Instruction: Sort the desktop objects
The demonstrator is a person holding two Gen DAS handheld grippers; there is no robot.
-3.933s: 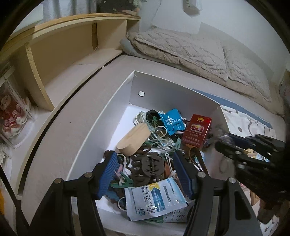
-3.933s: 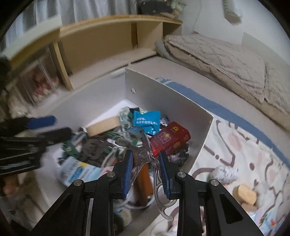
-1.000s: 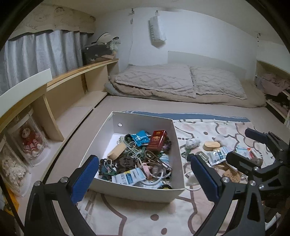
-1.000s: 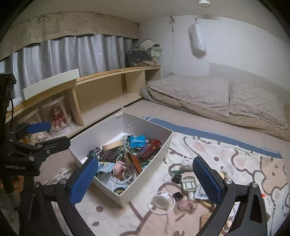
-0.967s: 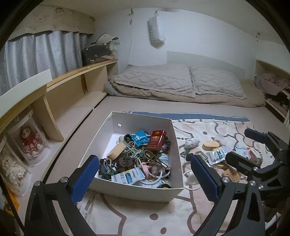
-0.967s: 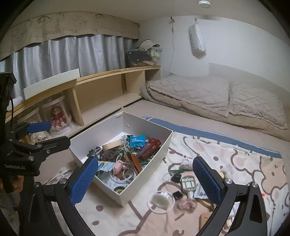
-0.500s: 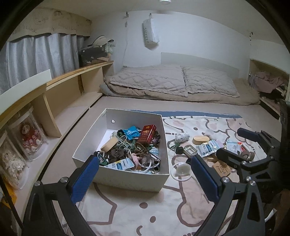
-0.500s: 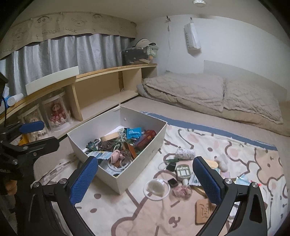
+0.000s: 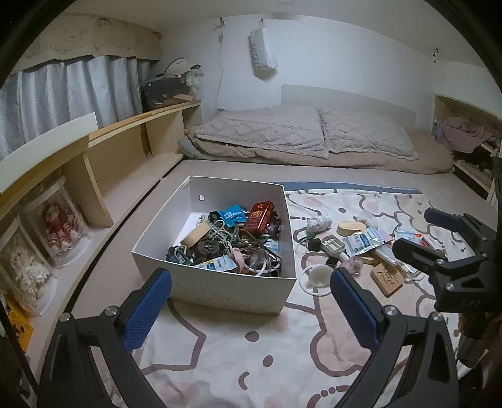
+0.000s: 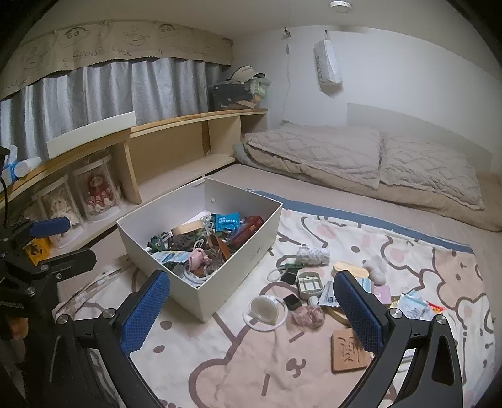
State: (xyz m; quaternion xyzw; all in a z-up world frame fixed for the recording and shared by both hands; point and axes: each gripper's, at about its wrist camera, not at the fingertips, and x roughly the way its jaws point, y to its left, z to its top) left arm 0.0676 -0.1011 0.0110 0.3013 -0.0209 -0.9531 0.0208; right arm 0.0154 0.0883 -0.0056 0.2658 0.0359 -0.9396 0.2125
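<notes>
On the blanket point(image 10: 282, 361), one white box point(image 10: 238, 266), two empty wide-spread hand-held grippers.

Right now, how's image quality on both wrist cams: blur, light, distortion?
Left wrist view: sharp, dim bluish room light, strong fisheye bending the shelf; white box and its clutter are legible. Right wrist view: also sharp, no motion blur, ceiling light at the top edge without glare; black vignette at the corners, blanket pattern clear.
</notes>
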